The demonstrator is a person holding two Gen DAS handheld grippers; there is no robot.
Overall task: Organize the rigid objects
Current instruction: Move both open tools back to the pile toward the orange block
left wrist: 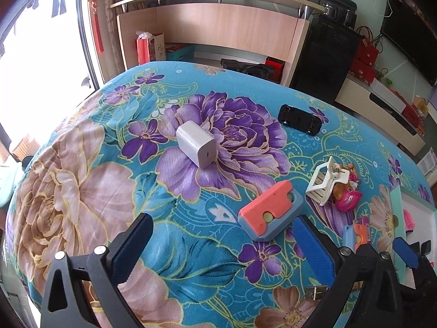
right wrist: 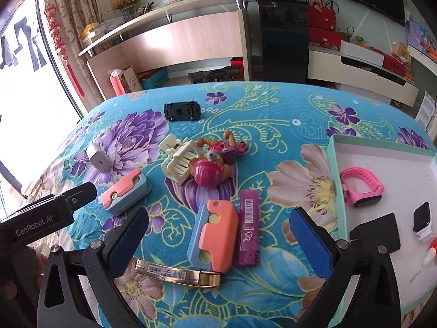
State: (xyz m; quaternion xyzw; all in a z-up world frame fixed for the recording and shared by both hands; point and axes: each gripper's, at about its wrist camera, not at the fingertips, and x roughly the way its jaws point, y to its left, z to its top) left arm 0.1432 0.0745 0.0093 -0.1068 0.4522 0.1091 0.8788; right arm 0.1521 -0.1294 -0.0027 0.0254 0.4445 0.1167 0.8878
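Toys lie scattered on the flowered cloth. Right gripper hangs spread and empty, the orange-and-blue toy directly between its fingers, long axis pointing away. Left gripper, also spread and empty, sits farther off. Box lies right.

We see the surface covered in soft, matt printed cloth; the white charger looks like smooth, faintly glossy plastic; the black toy car is matt plastic; the purple lighter shines, translucent; the gold bar gleams like metal; the fingers carry rough, textured blue pads; the box looks like matt card.
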